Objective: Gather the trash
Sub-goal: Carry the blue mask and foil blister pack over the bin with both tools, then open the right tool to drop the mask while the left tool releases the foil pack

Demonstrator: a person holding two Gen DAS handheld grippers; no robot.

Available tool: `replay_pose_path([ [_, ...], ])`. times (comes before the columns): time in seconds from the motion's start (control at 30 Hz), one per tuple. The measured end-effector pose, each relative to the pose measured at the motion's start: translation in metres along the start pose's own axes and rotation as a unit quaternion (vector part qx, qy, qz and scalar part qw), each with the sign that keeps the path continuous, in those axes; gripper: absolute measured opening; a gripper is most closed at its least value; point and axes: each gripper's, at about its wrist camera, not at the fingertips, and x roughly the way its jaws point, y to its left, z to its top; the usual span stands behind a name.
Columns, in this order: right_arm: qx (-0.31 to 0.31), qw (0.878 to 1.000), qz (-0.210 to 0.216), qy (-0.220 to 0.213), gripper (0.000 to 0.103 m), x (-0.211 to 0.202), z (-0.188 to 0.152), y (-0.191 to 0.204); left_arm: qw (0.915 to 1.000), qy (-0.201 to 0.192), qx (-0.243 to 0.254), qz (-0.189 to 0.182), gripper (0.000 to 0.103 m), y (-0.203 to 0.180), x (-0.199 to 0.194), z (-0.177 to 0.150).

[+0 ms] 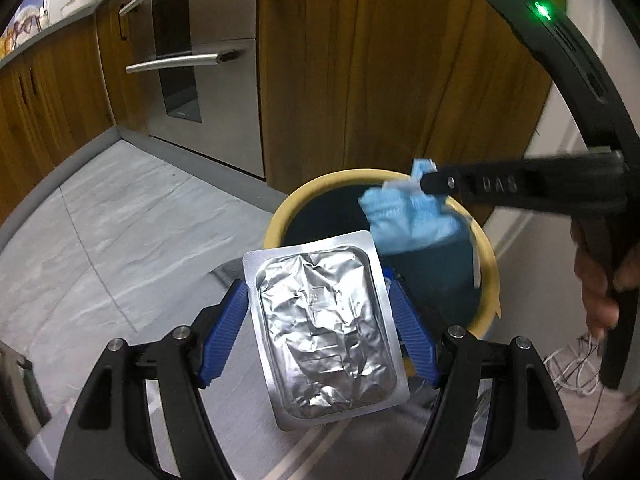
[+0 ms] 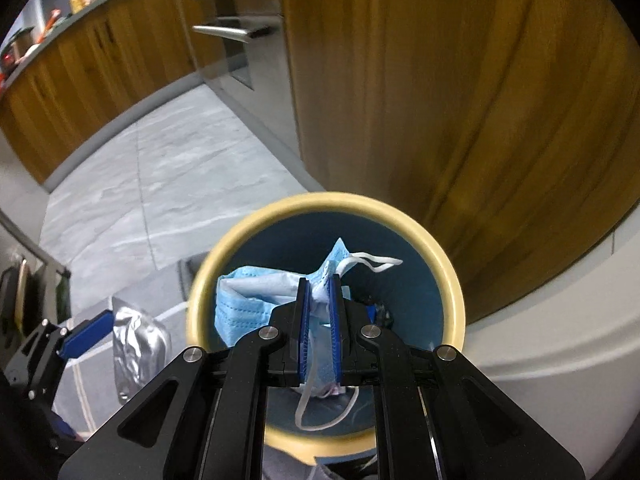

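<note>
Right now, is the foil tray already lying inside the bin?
No, the foil tray is clamped in the left gripper, just short of the bin.

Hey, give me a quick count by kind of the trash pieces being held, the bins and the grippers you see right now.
Crinkled silver foil blister pack: 1
Light blue pleated face mask: 1
Round cream-rimmed bin with dark blue inside: 1
Left gripper and right gripper: 2
Total: 5

Left gripper [image 1: 318, 312]: black angular linkage arms with triangular cut-outs, silver round screws at the pivots, ribbed blue pads [image 1: 224, 332] on the fingers. Right gripper [image 2: 319, 320]: the same build; its black body bears raised lettering and a curved black mount with a green indicator light [image 1: 542, 11].
</note>
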Motion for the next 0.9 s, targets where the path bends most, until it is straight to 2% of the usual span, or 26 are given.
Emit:
replay_pose_path([
  [0.23,0.028,1.0,0.009,0.008,0.011,0.01,0.0,-0.012,0.9998,0.014,0.012,-0.011,0.072,-0.011,0.037,-0.002],
  [0.43,0.019,1.0,0.007,0.004,0.011,0.013,0.0,-0.011,0.9998,0.013,-0.002,-0.015,0.075,-0.008,0.046,-0.002],
  [0.47,0.02,1.0,0.007,0.004,0.013,0.013,-0.001,-0.011,0.9998,0.015,-0.004,-0.015,0.081,-0.007,0.046,-0.003],
  [0.6,0.022,1.0,0.012,0.005,0.021,0.014,-0.001,-0.011,0.9999,0.015,-0.003,-0.004,0.087,-0.002,0.043,-0.006],
  [0.77,0.015,1.0,0.009,0.004,0.041,0.011,-0.002,-0.01,0.9998,0.019,-0.007,0.005,0.087,0.006,0.032,-0.011],
  [0.9,0.009,1.0,0.012,-0.001,0.044,0.001,-0.002,-0.008,0.9997,0.016,-0.014,0.009,0.087,0.011,0.01,-0.015],
])
